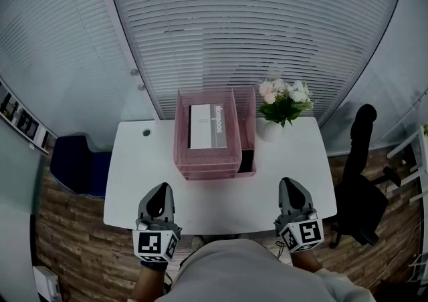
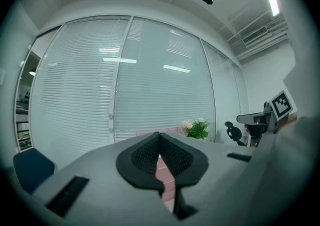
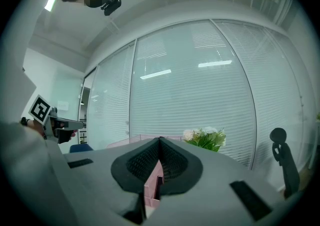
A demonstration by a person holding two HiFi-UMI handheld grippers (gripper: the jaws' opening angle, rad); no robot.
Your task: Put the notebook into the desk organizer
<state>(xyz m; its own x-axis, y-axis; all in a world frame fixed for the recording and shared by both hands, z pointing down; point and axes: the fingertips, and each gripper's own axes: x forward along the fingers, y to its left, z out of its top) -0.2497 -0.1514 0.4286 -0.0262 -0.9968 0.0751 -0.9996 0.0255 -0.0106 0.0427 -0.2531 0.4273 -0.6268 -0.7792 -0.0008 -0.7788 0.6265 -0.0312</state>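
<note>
A white and grey notebook (image 1: 206,127) lies flat in the top tray of the pink mesh desk organizer (image 1: 183,160), at the back middle of the white desk (image 1: 134,180). My left gripper (image 1: 160,190) hovers over the desk's front left, shut, with nothing between its jaws. My right gripper (image 1: 291,184) is over the front right, also shut and empty. In the left gripper view the closed left gripper (image 2: 160,135) points toward the organizer (image 2: 165,170). In the right gripper view the right gripper (image 3: 160,141) has pink mesh (image 3: 152,185) showing below its tips.
A vase of white and pink flowers (image 1: 284,101) stands to the right of the organizer. A cable hole (image 1: 146,132) is at the desk's back left. A black office chair (image 1: 361,180) is to the right and a blue chair (image 1: 77,164) to the left. Blinds cover the glass wall behind.
</note>
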